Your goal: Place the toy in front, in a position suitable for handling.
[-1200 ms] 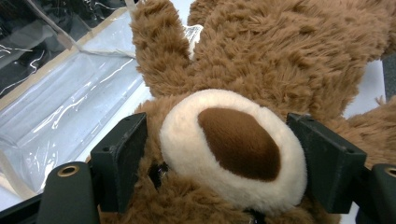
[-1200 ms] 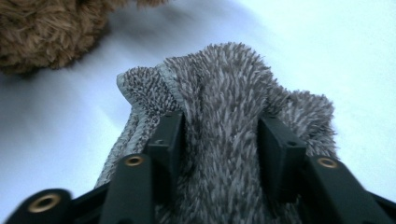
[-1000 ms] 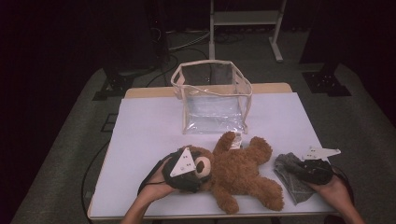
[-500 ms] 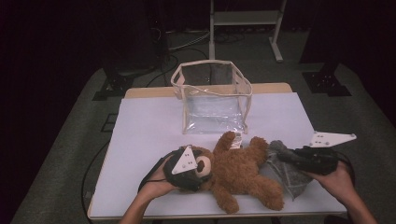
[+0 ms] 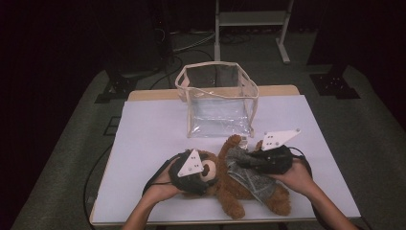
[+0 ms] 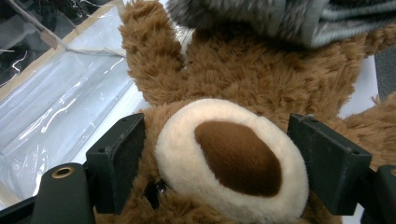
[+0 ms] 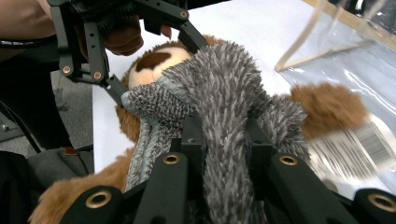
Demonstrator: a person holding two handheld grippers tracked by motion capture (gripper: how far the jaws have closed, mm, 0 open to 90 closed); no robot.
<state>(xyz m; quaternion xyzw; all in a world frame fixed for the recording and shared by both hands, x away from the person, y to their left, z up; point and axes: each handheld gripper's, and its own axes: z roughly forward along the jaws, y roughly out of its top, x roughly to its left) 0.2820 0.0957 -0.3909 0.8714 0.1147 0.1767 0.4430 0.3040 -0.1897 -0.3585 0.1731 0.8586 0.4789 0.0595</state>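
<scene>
Teddy bear (image 5: 239, 184) lies on its back near the front edge of the white table (image 5: 153, 129), head toward our left, and our left claw (image 5: 203, 175) grips that head: in the left gripper view the two black jaws press into the fur on either side of the cream muzzle (image 6: 231, 158). That hand has stayed where it was a second ago, pinning the toy.

What has changed is on our right. A second ago the grey fuzzy garment (image 5: 249, 175) lay flat on the table beside the bear, with our right claw (image 5: 249, 163) on it. Now that claw, clamped tight on a fold of the knit, has lifted it and carried it across, so the cloth drapes over the bear's belly and chest. In the right gripper view the grey fabric (image 7: 219, 107) bunches up between the jaws, reaching toward the bear's face. We judge that dressing or covering the bear has begun; the cloth is on top but not yet pulled around anything.

Behind the bear stands a clear plastic bag (image 5: 218, 103) with a cream trim, upright and open at the top. We see nothing inside it.
</scene>
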